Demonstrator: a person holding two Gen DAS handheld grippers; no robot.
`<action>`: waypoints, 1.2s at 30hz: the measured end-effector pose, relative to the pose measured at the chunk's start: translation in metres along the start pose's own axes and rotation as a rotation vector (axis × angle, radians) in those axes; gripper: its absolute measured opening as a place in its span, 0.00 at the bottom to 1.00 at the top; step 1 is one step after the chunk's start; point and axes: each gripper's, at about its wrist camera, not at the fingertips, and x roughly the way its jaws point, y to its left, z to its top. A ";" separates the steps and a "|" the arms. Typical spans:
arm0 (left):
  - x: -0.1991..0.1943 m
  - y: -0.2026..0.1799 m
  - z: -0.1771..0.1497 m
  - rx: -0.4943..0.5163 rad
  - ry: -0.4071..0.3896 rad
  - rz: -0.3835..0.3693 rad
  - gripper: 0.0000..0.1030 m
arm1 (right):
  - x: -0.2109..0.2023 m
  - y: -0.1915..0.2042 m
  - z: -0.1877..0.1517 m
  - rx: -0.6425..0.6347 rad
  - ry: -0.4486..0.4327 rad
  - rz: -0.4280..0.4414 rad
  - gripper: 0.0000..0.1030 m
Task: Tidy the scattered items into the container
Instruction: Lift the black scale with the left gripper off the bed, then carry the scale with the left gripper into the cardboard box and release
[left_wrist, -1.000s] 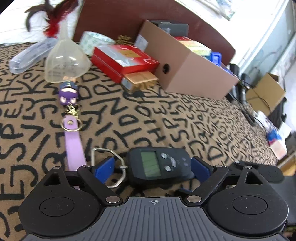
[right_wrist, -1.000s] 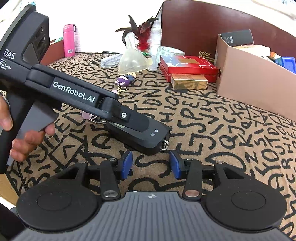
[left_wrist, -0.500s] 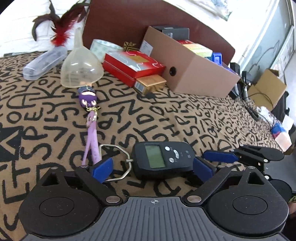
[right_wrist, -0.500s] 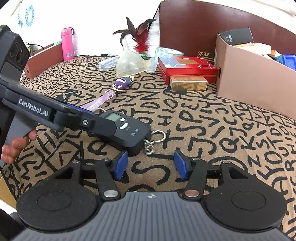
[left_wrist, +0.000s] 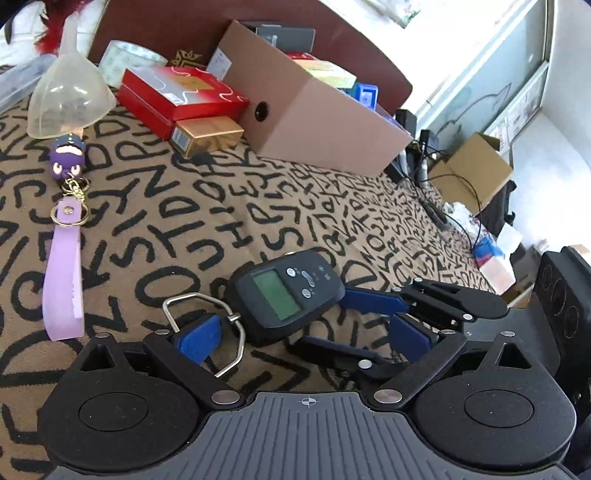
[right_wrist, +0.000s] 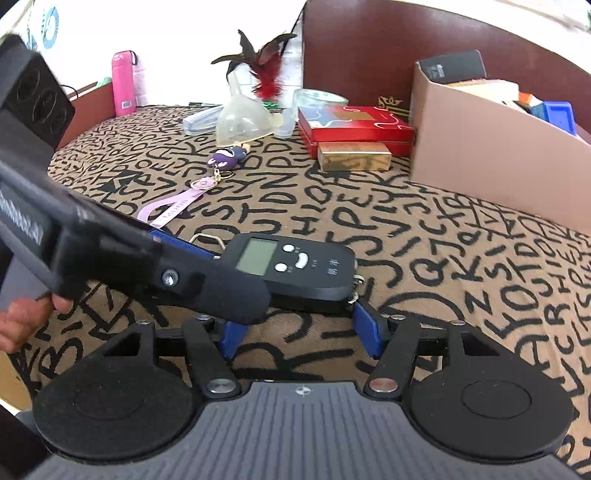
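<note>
My target, the black digital hanging scale (left_wrist: 286, 293), lies flat and screen-up on the lettered cloth, its wire handle loop (left_wrist: 207, 332) at the near left. The brown cardboard box (left_wrist: 314, 114) stands open at the far right.

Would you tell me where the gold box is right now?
In the right wrist view the gold box lies upper centre, touching the red box's front, left of the cardboard box.

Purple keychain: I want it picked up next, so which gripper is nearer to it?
Left. The left gripper sits beside the purple keychain; the right gripper is beyond the scale.
</note>
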 end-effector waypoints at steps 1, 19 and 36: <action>-0.001 0.000 0.001 -0.002 -0.004 0.015 0.99 | 0.000 -0.001 0.000 -0.012 0.000 0.000 0.64; 0.015 -0.020 0.012 0.199 0.057 0.186 0.74 | 0.010 -0.018 0.003 -0.148 -0.008 0.081 0.71; 0.020 -0.030 0.020 0.231 0.052 0.228 0.70 | 0.016 -0.008 0.013 -0.081 -0.003 0.045 0.63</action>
